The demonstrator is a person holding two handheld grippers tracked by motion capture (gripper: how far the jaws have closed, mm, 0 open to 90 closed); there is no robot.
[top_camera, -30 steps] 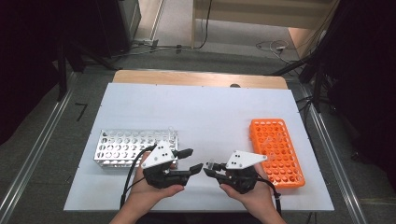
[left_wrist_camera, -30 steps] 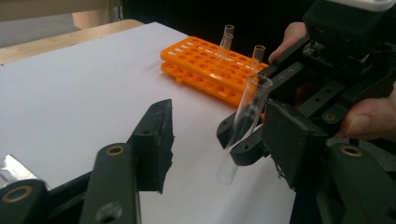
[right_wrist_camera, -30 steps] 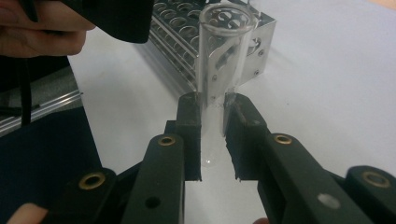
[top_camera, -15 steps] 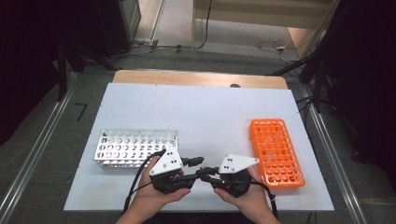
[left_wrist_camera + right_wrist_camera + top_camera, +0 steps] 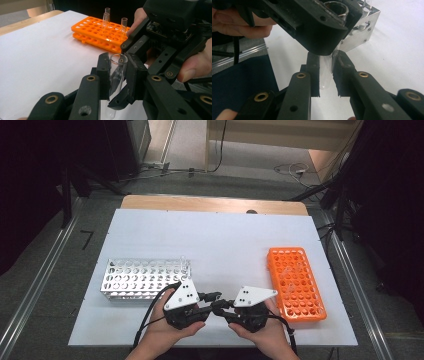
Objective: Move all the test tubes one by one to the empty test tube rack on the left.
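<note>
Here, left gripper (image 5: 116, 72): fingers (image 5: 103, 72) clenched on the clear glass test tube (image 5: 115, 82), held upright between them.
Right gripper (image 5: 325, 72): fingers (image 5: 313, 72) flanked the tube's lower end, apparently closing; cannot tell whether they gripped.
Test tube: between both finger pairs, above the white worktop (image 5: 225, 240).
Orange plastic tube rack (image 5: 295, 282): beyond the right fingers.
Perforated metal rack (image 5: 145, 277): behind the left fingers.

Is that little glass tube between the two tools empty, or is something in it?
Empty, apparently: the glass tube looks clear through its open mouth and wall. It stands roughly upright, pinched by the left gripper.
</note>
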